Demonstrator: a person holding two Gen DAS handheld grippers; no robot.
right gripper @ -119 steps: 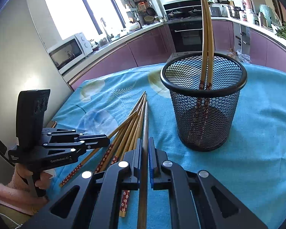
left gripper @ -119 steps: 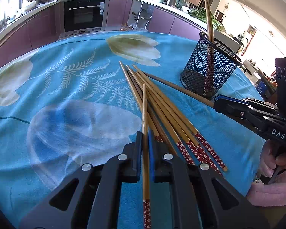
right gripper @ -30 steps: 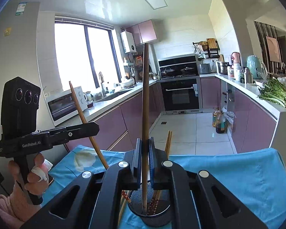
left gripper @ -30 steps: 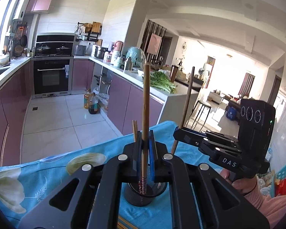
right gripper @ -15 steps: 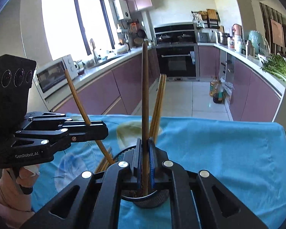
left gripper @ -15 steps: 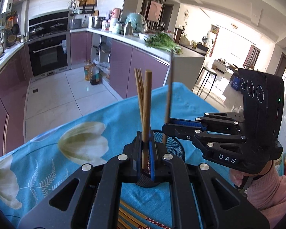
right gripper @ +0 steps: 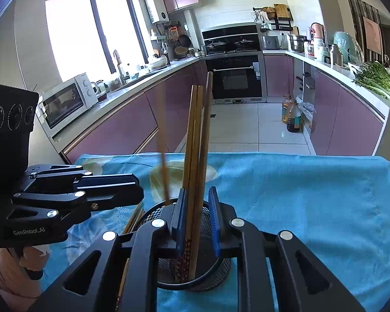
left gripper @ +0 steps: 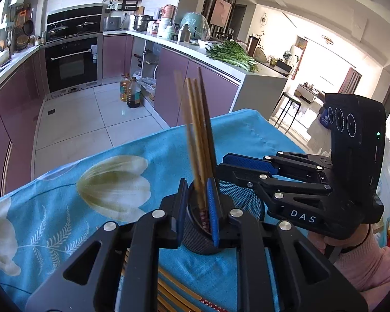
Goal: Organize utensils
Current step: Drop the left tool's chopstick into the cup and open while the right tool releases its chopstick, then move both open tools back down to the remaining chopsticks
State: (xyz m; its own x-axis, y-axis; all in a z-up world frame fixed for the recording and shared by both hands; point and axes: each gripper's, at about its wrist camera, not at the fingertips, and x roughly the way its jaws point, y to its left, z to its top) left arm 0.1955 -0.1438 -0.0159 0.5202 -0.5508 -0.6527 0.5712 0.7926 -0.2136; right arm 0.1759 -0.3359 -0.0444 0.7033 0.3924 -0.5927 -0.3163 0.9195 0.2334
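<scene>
Both grippers hang over the black mesh cup (right gripper: 195, 280), which stands on the tabletop (right gripper: 312, 202) with its blue flower cloth. The left gripper (left gripper: 197, 208) and the right gripper (right gripper: 197, 221) have both just been opening their fingers. The blue pads now stand a little apart, and no pad squeezes a stick.

Four chopsticks (right gripper: 195, 156) now stand in the cup with their patterned ends down. Two lean together in the middle, and a darker one stands just beside them. One more looks blurry in both views (left gripper: 188, 135), so it is likely dropping in or tipping over right now. In the right wrist view some sticks pass between the open fingers, but the fingers do not clamp them.

So part of the job looks done: these sticks are in the cup. But the job is not over. More loose chopsticks (left gripper: 174, 293) lie flat on the cloth in front of the cup, near the bottom of the left wrist view. How many are left cannot be told, because the grippers hide most of them. Those sticks need to go into the cup too.
</scene>
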